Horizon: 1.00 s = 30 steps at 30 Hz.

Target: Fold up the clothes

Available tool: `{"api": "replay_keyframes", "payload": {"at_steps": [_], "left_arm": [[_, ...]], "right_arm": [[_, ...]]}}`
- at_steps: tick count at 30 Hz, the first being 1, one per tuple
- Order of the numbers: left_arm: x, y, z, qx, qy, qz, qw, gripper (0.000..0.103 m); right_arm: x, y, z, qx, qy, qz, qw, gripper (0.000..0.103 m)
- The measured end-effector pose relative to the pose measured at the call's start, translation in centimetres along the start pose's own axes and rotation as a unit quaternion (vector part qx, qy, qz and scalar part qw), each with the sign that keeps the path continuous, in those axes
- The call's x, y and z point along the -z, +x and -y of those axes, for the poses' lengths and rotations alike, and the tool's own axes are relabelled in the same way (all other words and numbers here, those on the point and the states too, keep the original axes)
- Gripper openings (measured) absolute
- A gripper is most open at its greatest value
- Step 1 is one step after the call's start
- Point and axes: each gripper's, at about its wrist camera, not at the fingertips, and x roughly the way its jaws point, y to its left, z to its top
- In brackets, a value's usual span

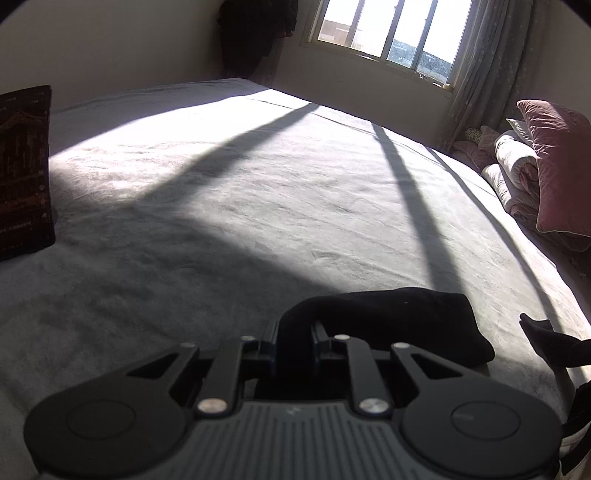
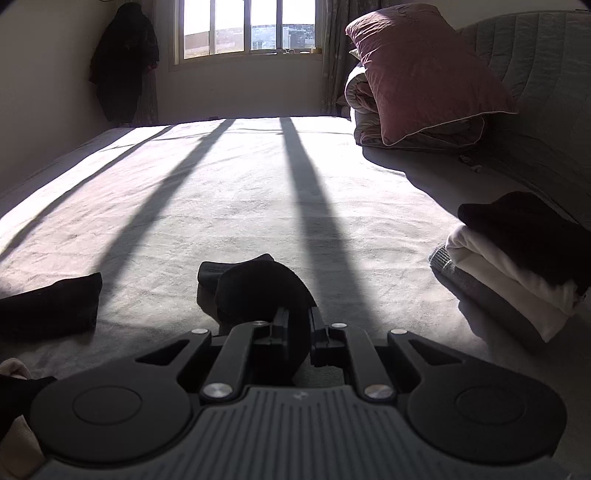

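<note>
We have both grippers low over the near edge of the bed (image 1: 229,192), each closed on black cloth. The left gripper (image 1: 295,341) has its jaws pinched tight on one end of a black garment (image 1: 399,317) — the cloth rises in a loop between the fingers and then lies flat on the bedspread, running off to the right. The right gripper (image 2: 297,334) is likewise clamped on a bunched fold of black cloth (image 2: 258,291), which humps up just beyond its fingers, with a small end (image 2: 210,273) resting on the bed to the far left of the hump. Whether the two grippers hold one piece or two we cannot tell. In the right wrist view another stretch of black fabric (image 2: 55,304) lies flat at the near left.

To the right, near the bed's edge, sits a folded stack (image 2: 517,266) — grey at the bottom, white in the middle, black on top. Farther right a pink pillow (image 2: 417,70) leans on a rolled quilt (image 2: 358,92) against the padded headboard (image 2: 546,74). Sun from the far window (image 2: 247,26) throws long bar shadows across the bedspread. A dark patterned cushion (image 1: 24,170) stands at the far left.
</note>
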Motion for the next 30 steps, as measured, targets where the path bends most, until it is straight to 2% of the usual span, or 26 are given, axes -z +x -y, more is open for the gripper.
{"api": "replay_keyframes", "payload": {"at_steps": [6, 9, 14, 16, 19, 21, 24, 25, 26, 27, 30], "left_arm": [[0.2, -1.6, -1.8, -0.028, 0.004, 0.026, 0.9993, 0.017], [0.4, -2.1, -2.4, -0.034, 0.008, 0.029, 0.9990, 0.017], [1.1, -1.7, -3.1, -0.046, 0.019, 0.001, 0.9988, 0.017], [1.7, -1.0, -3.1, -0.060, 0.028, -0.019, 0.9976, 0.017], [2.2, -0.8, -2.6, -0.073, 0.056, -0.020, 0.9956, 0.018], [2.2, -0.8, -2.5, -0.075, 0.056, -0.021, 0.9954, 0.019], [2.0, -1.1, -3.0, -0.071, 0.037, -0.018, 0.9966, 0.025], [1.9, -1.2, -3.1, -0.071, 0.032, -0.017, 0.9968, 0.034], [1.8, -1.5, -3.2, -0.070, 0.029, -0.014, 0.9970, 0.042], [1.8, -1.7, -3.2, -0.065, 0.029, -0.011, 0.9974, 0.043], [1.5, -2.9, -3.0, -0.042, 0.042, 0.012, 0.9982, 0.048]], "right_arm": [[0.9, -1.8, 4.2, 0.042, 0.024, 0.005, 0.999, 0.011], [1.7, -2.2, 5.6, 0.055, 0.029, -0.006, 0.998, 0.011], [3.4, -2.5, 7.8, 0.069, 0.038, -0.035, 0.996, 0.010], [4.4, -2.0, 8.3, 0.070, 0.042, -0.058, 0.995, 0.005], [5.7, -1.1, 8.9, 0.067, 0.046, -0.088, 0.993, 0.004], [6.1, -0.9, 8.9, 0.065, 0.047, -0.094, 0.992, 0.004], [6.2, -1.4, 8.8, 0.061, 0.044, -0.090, 0.993, 0.004], [6.1, -1.7, 8.9, 0.058, 0.048, -0.086, 0.993, 0.005], [6.0, -2.1, 8.9, 0.055, 0.052, -0.082, 0.994, 0.010], [5.8, -2.5, 8.9, 0.053, 0.055, -0.078, 0.994, 0.016], [5.3, -3.9, 8.5, 0.036, 0.037, -0.055, 0.997, 0.017]]}}
